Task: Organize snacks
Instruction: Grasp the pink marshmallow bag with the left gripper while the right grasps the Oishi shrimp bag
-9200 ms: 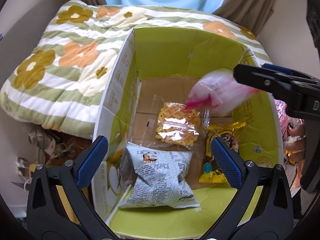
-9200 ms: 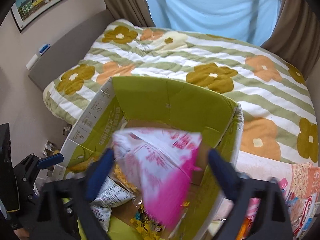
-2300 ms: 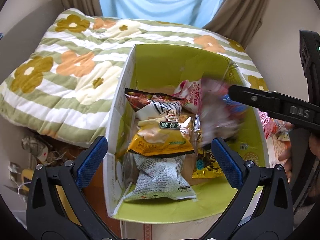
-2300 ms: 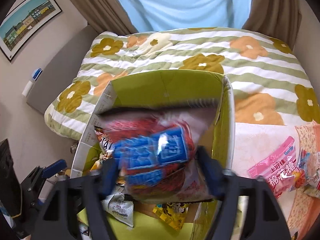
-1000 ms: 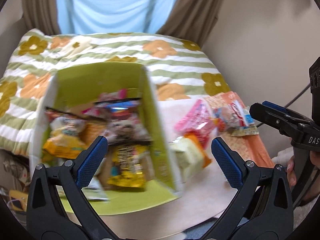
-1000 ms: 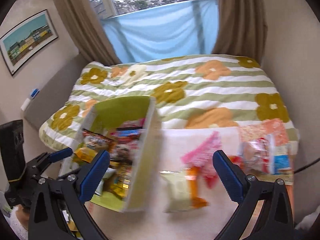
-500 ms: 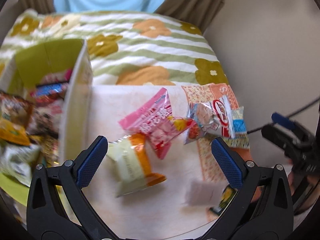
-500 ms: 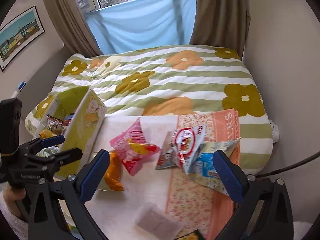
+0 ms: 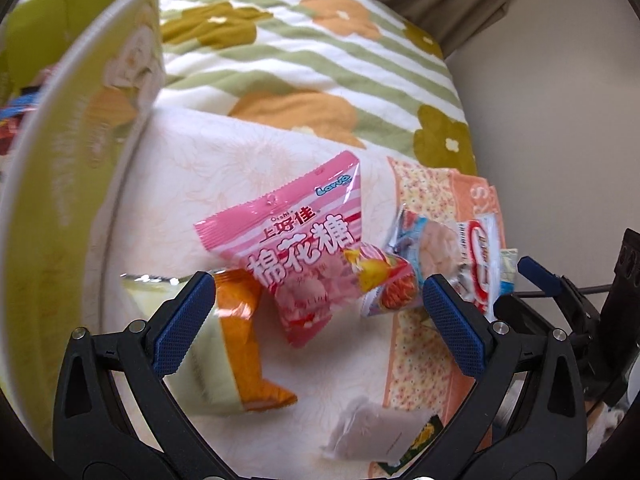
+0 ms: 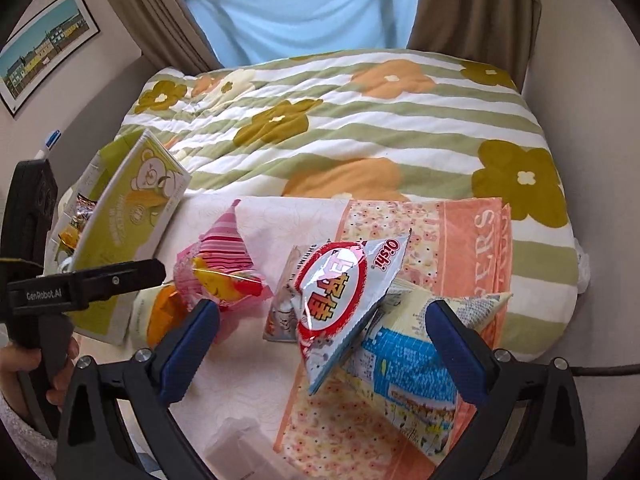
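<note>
Moved: both grippers have swung from the green box (image 9: 68, 128) (now at far left) to the loose snacks.
Left gripper (image 9: 318, 306): fingers wide apart, empty, over the pink bag (image 9: 296, 240).
Right gripper (image 10: 320, 334): fingers wide apart, empty, over the white-and-red bag (image 10: 340, 284).
Snacks: lying together on the white surface beside the box.

Black claw (image 9: 319, 312), blue ribbed pads (image 9: 184, 320), silver screws

Pink bag (image 9: 298, 240) reads "Oishi 上好佳 棉花糖" and "Lorvo" (that last word is hard to make out). White shrimp-chip bag (image 10: 344, 284): "Oishi". Orange towel (image 10: 472, 232): "SERS". Left gripper (image 10: 86, 280) handle: "GenRobot.AI".
</note>
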